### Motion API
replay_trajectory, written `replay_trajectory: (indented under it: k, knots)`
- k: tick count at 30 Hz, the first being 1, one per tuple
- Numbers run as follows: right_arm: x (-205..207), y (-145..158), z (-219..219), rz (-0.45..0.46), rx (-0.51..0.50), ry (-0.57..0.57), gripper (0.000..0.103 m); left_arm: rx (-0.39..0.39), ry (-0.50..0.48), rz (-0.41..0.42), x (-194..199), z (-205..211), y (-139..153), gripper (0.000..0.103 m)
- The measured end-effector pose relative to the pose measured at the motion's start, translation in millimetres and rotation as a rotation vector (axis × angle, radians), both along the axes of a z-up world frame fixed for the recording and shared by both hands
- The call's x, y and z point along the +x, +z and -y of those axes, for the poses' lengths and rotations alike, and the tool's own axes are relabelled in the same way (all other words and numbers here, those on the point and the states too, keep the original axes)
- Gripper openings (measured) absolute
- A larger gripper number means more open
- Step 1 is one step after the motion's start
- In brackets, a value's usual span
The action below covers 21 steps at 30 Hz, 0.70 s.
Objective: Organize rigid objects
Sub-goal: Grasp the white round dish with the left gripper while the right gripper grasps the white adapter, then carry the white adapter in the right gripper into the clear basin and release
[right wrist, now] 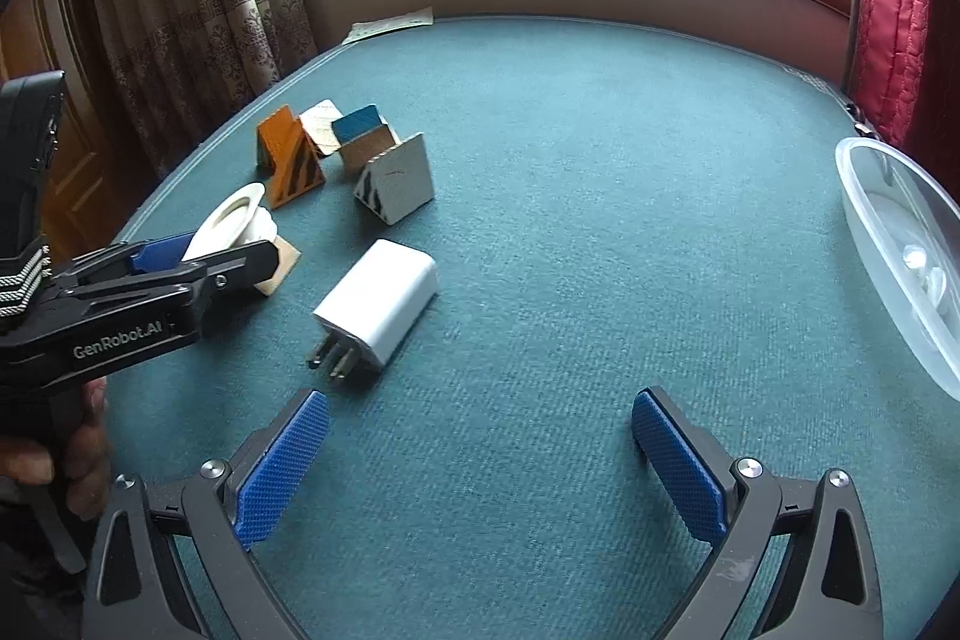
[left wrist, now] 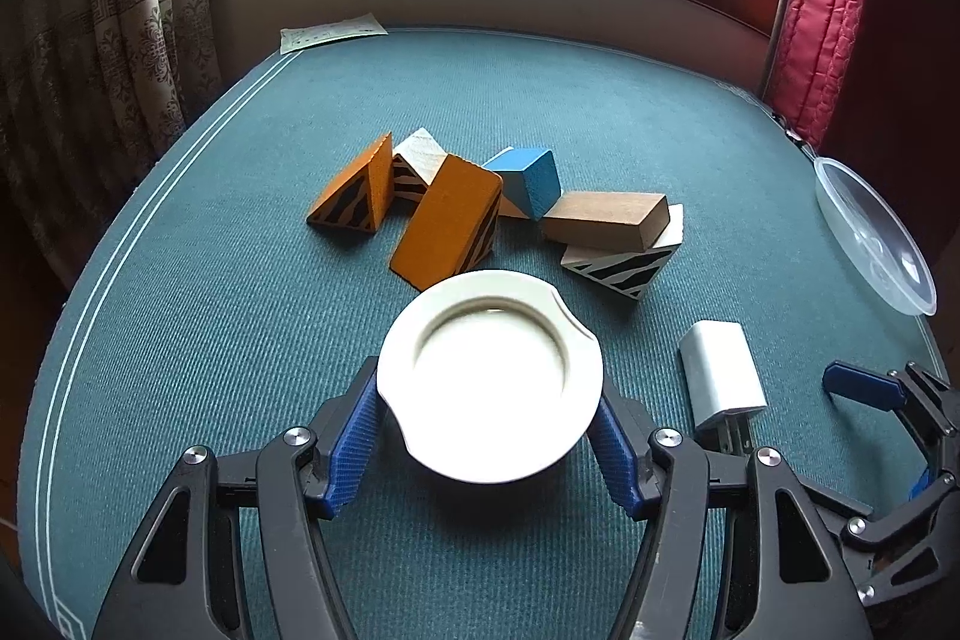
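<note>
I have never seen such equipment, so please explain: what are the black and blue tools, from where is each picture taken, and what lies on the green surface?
No robot arm is here: a person holds one two-finger gripper in each hand. Each picture comes from a fisheye camera on a gripper, looking forward along its fingers.

The left wrist view shows the left gripper with its blue pads against both sides of a white lid; it appears to be gripped. In the right wrist view, the right gripper is open and holds nothing.

On the green table cover lie a pile of painted wooden blocks, a white plug adapter with metal prongs, and a clear plastic container at the right edge. A paper sheet lies at the far edge, near the window.
</note>
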State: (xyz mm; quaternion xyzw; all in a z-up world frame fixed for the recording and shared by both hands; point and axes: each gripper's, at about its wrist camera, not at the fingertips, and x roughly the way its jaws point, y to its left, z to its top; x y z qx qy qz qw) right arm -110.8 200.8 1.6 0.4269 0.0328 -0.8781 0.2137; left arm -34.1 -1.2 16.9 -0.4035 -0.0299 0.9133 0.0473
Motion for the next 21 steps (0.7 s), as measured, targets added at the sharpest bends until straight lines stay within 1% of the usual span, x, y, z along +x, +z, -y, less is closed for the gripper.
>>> replay_trajectory:
  k: [2,4,6,7,8,10,12,14,15,18,20,21]
  knots:
    - [-3,2,6,0.009,-0.028,0.015,0.102,0.006,0.002,0.001,0,3,0,0.065]
    - [-3,8,15,-0.008,-0.023,0.032,0.099,0.010,0.001,0.004,0,4,0,0.065]
    - [-8,10,26,-0.029,0.002,0.054,0.092,0.015,0.000,0.007,1,5,-1,0.065]
    - [-9,11,28,-0.037,0.015,0.067,0.087,0.016,0.000,0.008,1,6,-1,0.065]
    - [-13,11,30,-0.041,0.025,0.078,0.085,0.016,0.000,0.009,1,6,-1,0.065]
    - [-20,10,34,-0.035,0.024,0.097,0.076,0.021,0.003,0.011,0,8,-1,0.065]
    - [-26,9,36,-0.032,0.029,0.119,0.072,0.024,0.007,0.012,0,8,-1,0.065]
    - [-30,8,39,-0.034,0.036,0.136,0.064,0.024,0.008,0.012,0,8,0,0.065]
    - [-32,7,40,-0.031,0.036,0.144,0.061,0.024,0.008,0.011,0,8,0,0.065]
    - [-33,7,42,-0.036,0.039,0.153,0.058,0.024,0.008,0.010,0,7,0,0.065]
    - [-33,7,42,-0.038,0.035,0.155,0.053,0.025,0.009,0.010,0,7,0,0.065]
    - [-33,8,43,-0.040,0.034,0.155,0.053,0.021,0.013,0.011,0,6,0,0.065]
